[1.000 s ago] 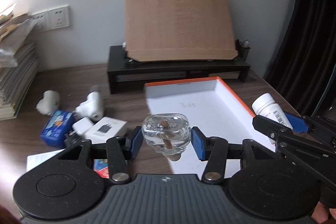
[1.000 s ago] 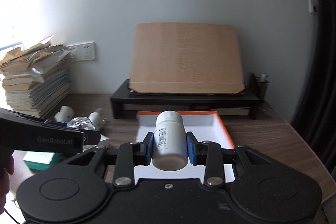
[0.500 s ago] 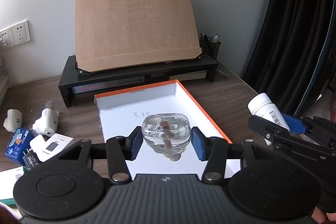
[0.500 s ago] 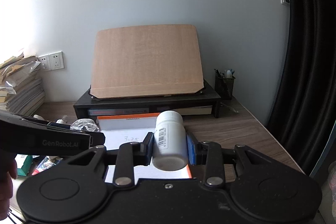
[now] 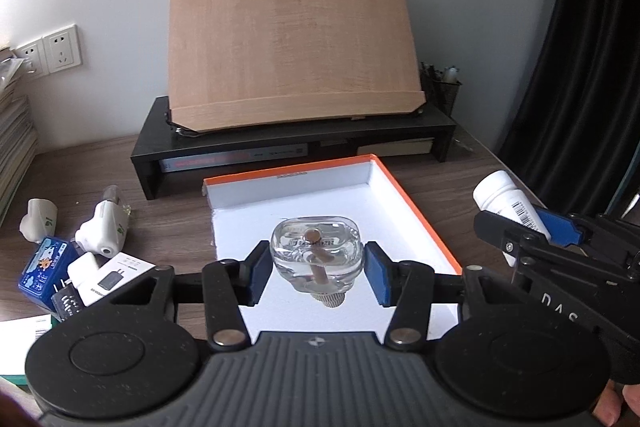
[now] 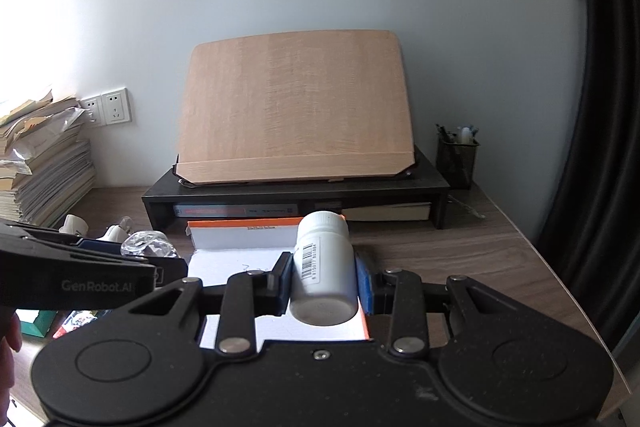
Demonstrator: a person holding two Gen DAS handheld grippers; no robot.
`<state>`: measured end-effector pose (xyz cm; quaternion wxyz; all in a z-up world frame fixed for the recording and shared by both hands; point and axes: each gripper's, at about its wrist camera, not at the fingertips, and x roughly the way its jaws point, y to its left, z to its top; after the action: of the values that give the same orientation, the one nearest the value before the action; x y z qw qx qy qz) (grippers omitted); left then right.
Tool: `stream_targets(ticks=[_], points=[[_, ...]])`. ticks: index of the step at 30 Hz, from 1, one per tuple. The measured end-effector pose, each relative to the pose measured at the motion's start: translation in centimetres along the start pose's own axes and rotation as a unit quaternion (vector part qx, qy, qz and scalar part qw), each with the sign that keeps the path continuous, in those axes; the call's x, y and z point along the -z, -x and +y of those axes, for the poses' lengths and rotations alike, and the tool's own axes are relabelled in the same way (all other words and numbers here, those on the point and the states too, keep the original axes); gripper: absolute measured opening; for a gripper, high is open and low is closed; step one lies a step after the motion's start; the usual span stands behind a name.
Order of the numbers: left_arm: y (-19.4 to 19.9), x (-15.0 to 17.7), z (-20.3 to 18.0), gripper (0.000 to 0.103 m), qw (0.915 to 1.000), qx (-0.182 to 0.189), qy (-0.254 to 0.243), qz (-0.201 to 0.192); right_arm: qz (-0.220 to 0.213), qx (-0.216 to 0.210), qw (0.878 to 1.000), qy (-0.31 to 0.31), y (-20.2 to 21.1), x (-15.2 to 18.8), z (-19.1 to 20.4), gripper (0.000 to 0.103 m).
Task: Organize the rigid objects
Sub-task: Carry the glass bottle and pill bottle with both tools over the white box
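Observation:
My left gripper (image 5: 316,273) is shut on a clear glass bottle (image 5: 316,251) and holds it above the near part of a white box lid with an orange rim (image 5: 416,211). My right gripper (image 6: 323,281) is shut on a white pill bottle (image 6: 323,267) with a barcode label, held over the tray's right near corner (image 6: 362,323). The pill bottle also shows at the right of the left wrist view (image 5: 508,203). The glass bottle shows at the left of the right wrist view (image 6: 146,245).
A black monitor stand (image 5: 296,143) carries a leaning wooden board (image 5: 292,47) behind the tray. Left of the tray lie white plugs (image 5: 102,231), a blue box (image 5: 46,267), a white carton (image 5: 114,277) and papers. A paper stack (image 6: 44,163) stands far left; a pen cup (image 6: 456,159) far right.
Both grippers swung right and then back a little left, keeping their bottles. The tray now lies straight ahead under the left gripper.

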<state>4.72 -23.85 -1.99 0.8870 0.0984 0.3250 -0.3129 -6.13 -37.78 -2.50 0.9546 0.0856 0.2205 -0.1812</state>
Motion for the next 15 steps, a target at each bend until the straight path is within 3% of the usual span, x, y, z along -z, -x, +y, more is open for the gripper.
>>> stream_targets(ticks=[15], points=[[-1.9, -1.8, 1.8, 0.051, 0.9991, -0.034, 0.022, -0.005, 0.004, -0.017, 1.0, 0.008, -4.4, -2.2, 0.1, 0.04]])
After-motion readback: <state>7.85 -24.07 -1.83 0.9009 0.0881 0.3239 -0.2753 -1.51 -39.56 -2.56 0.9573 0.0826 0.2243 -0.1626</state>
